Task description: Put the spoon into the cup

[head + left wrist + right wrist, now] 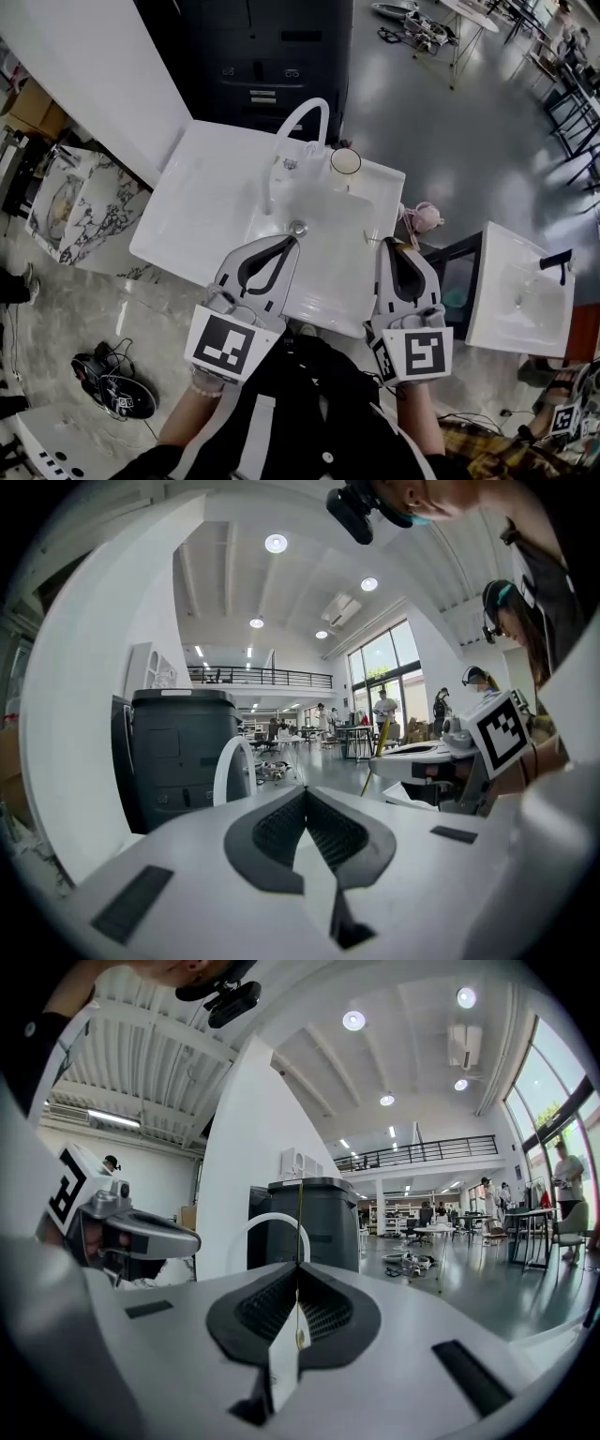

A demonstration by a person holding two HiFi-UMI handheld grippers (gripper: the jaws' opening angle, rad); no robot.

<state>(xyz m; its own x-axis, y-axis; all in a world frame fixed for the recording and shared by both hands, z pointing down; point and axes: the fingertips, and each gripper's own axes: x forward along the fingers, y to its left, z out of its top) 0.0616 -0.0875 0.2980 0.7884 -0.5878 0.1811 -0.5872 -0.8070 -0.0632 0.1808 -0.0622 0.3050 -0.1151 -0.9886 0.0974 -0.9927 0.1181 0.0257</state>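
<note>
Marker cubes (pixel 223 345) on both tongs sit lowest in the head view. Ahead of them the left gripper (pixel 292 240) and the right gripper (pixel 387 244) reach side by side over the front edge of a white sink (pixel 211 202). The cup (pixel 345 161) stands upright on the sink's back rim, just right of the arched faucet (pixel 302 117) and well apart from both grippers. Its inside looks pale, and what it holds cannot be told. The drain (pixel 298 227) lies in the basin just beyond the left gripper's tips. In the left gripper view that gripper's jaws meet at their tips with nothing between them. Off to its right, a thin yellow spoon (pixel 375 756) handle stands up from the other gripper's tips. In the right gripper view the jaws are pressed together on that slim golden handle, which rises upright above them in front of the faucet.
</note>
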